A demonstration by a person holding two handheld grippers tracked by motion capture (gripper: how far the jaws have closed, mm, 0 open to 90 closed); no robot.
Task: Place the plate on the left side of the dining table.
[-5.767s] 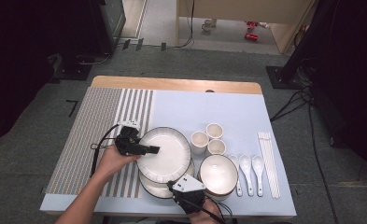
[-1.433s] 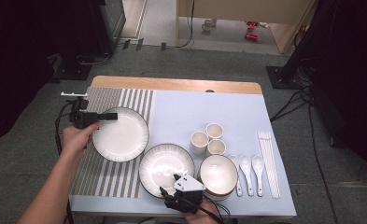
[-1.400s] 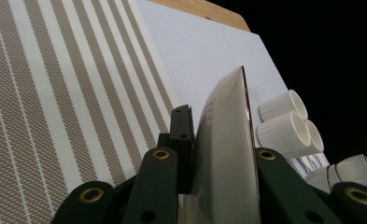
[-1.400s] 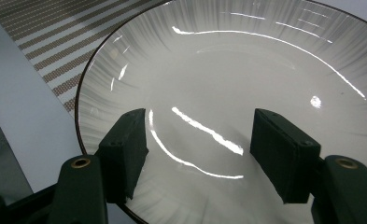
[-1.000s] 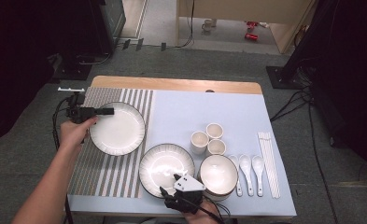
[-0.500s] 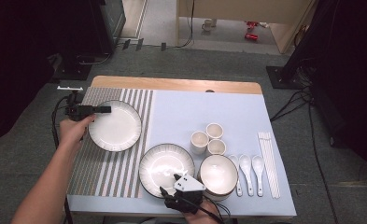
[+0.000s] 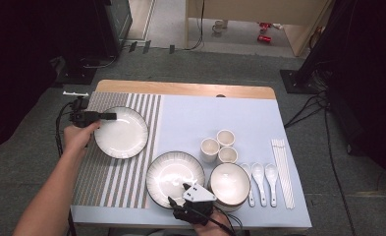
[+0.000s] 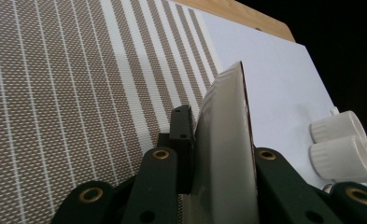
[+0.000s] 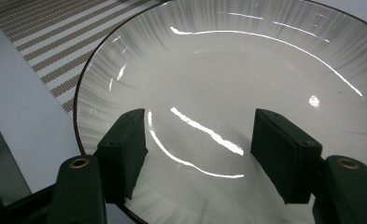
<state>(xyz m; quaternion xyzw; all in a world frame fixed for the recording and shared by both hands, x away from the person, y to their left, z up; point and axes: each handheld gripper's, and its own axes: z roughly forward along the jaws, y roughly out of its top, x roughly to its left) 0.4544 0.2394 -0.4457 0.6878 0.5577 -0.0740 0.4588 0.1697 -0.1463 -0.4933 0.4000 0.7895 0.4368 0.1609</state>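
Note:
A white plate (image 7: 122, 132) lies over the striped placemat (image 7: 112, 177) at the left of the table. My left gripper (image 7: 109, 117) is shut on its left rim. In the left gripper view the plate (image 8: 225, 140) stands edge-on between the two black jaws, over the striped placemat (image 8: 69, 93). A second white plate with a dark rim (image 7: 173, 173) rests on the blue mat near the front edge. My right gripper (image 7: 178, 202) hovers over its near rim, jaws open; in the right gripper view the plate (image 9: 228, 84) spreads beneath my right gripper (image 9: 200, 149), nothing pinched.
A white bowl (image 7: 229, 182) sits right of the dark-rimmed plate. Three white cups (image 7: 219, 146) stand behind it, also the cups (image 8: 342, 144) in the left gripper view. Three spoons (image 7: 261, 179) and chopsticks (image 7: 282, 167) lie at the right. The blue mat (image 7: 210, 115) is bare at the back.
The left hand has carried the plate a little further left and down onto the striped placemat. The right gripper has stayed where it was.

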